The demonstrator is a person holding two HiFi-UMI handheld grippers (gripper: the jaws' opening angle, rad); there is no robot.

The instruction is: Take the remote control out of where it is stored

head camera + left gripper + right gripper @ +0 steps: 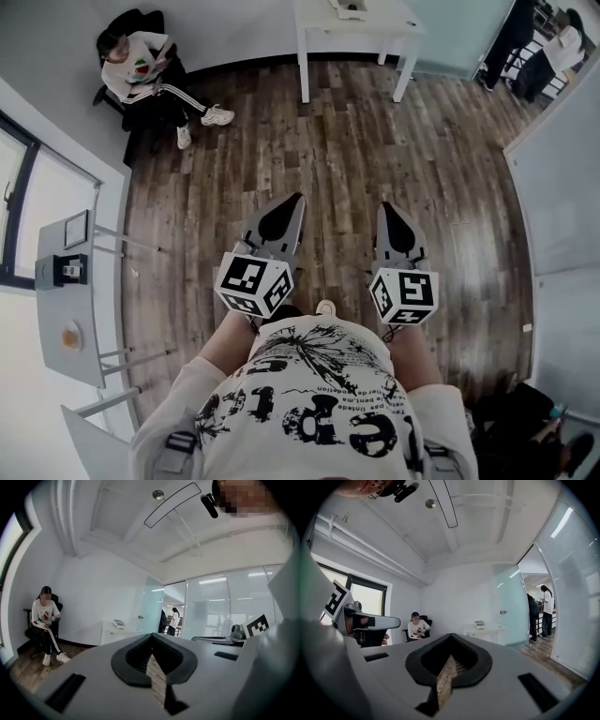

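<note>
Both closed: left gripper (296, 200), right gripper (386, 208)

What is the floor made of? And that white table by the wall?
The floor looks like wood or wood-look planks: brown streaky grain, long board seams. The white table looks like painted wood or laminate, smooth and matte; which one I cannot tell.

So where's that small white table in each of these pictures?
Head view: white table at the top edge, right of centre.
Left gripper view: left of centre, against the back wall.
Right gripper view: right of centre, against the back wall.
Shared landmark: the seated person, left of it in all three.
</note>
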